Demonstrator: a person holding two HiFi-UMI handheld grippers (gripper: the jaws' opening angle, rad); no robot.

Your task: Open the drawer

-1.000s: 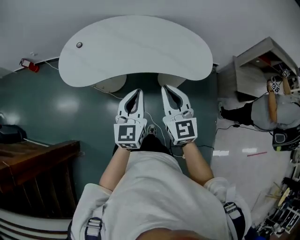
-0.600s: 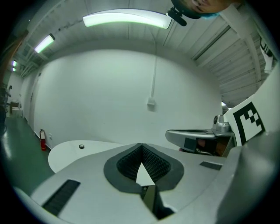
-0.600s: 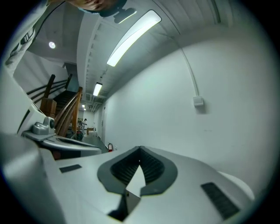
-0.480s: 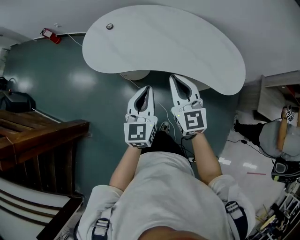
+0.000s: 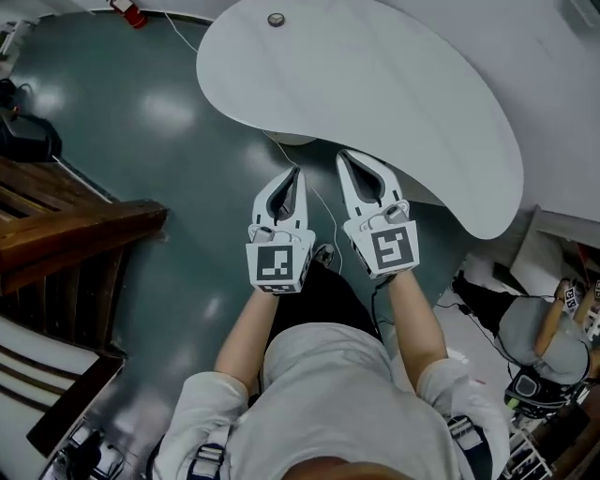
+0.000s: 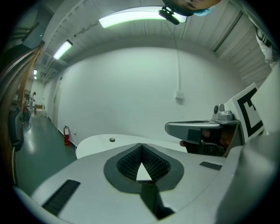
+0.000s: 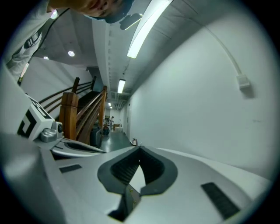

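My left gripper and right gripper are both closed tip to tip, gripping nothing, side by side over the green floor, just short of the white table; no view shows me the drawer

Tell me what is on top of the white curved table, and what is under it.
On the white table, only a small round object near one end. Beneath its near edge a pale base peeks out; the tabletop covers everything else below.
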